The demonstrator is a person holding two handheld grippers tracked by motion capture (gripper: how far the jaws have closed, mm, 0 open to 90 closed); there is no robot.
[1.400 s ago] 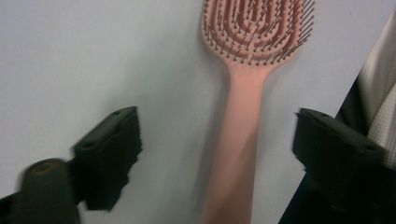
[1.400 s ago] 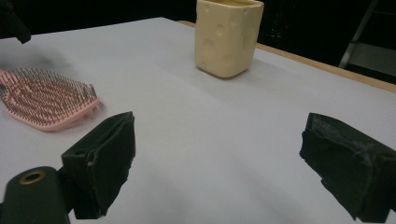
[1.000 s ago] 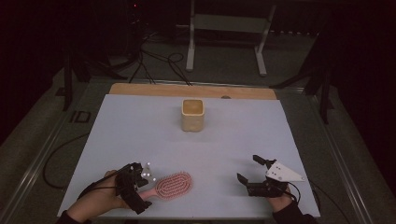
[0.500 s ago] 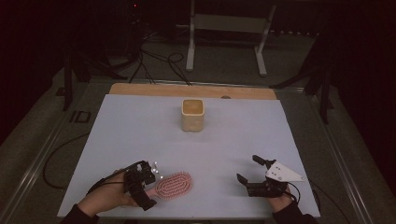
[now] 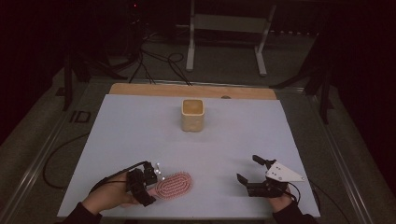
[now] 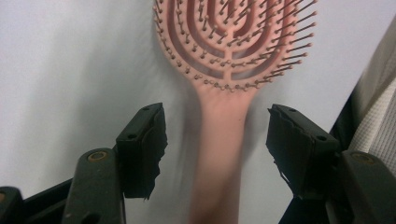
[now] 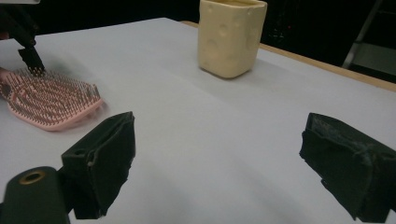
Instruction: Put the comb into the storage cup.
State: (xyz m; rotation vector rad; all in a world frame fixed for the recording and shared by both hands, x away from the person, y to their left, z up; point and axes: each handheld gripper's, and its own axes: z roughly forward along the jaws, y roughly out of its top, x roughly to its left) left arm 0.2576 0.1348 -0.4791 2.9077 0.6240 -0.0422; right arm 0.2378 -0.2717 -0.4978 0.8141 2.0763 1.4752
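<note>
My left gripper (image 5: 148, 184) straddles the handle of the pink brush (image 6: 233, 70) at the near left of the table (image 5: 140, 135), its jaws having just been closing but not yet on the handle: in the left gripper view, bare table shows on both sides of it, so nothing is gripped. I come in along the handle because it is the slim part the pads can span, while the bristled head points away, bristles up, lying flat and safe from being crushed. From above, the brush (image 5: 173, 185) sits just right of my left hand (image 5: 108, 201), head toward the middle of the table. My right gripper (image 5: 256, 177) waits well apart at the near right, jaws wide and empty, low over the table and aimed toward the cream cup (image 7: 231, 37). That cup (image 5: 192, 114) stands upright near the far middle of the table, mouth open, a likely home for the brush. The next move, I judge, is to finish the squeeze squarely on the handle before lifting.
</note>
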